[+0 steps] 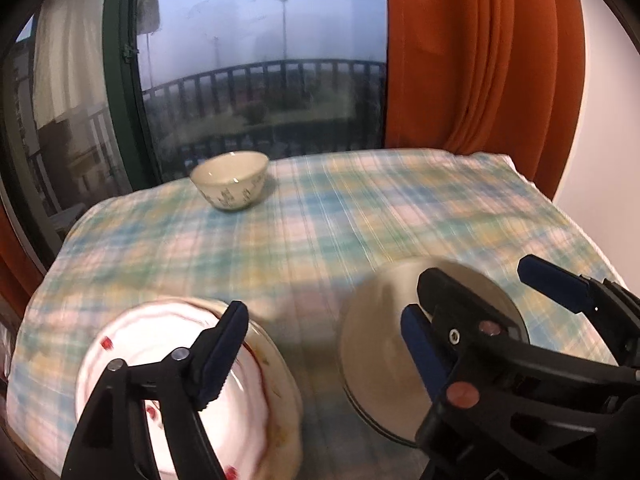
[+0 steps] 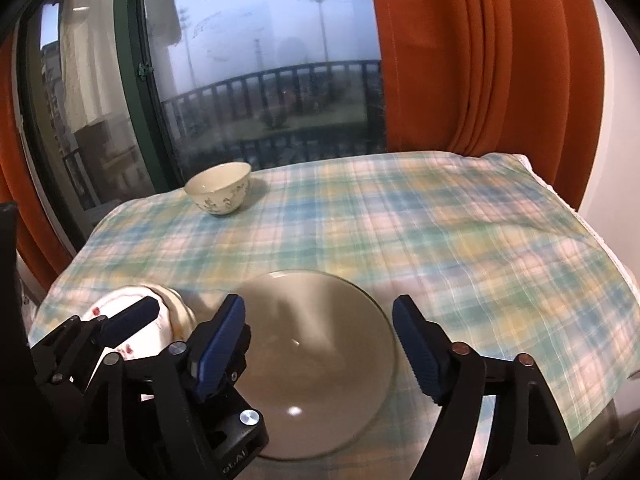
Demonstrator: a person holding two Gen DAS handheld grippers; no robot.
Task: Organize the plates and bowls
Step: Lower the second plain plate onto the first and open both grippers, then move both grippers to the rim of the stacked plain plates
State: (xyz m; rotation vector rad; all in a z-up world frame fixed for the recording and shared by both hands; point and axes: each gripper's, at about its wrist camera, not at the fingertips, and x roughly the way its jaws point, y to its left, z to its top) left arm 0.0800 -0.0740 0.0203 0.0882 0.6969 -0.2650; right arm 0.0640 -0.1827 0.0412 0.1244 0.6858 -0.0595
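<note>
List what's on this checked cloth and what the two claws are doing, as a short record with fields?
surface: table under checked cloth
far side: small patterned bowl, upright, alone by the window
near left: white dish with red marks
near right: plain grey plate, flat
left claw: open, holding nothing
right claw: open above the grey plate

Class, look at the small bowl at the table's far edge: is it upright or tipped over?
Upright. The small bowl stands on its base on the checked cloth, open rim facing up.
</note>
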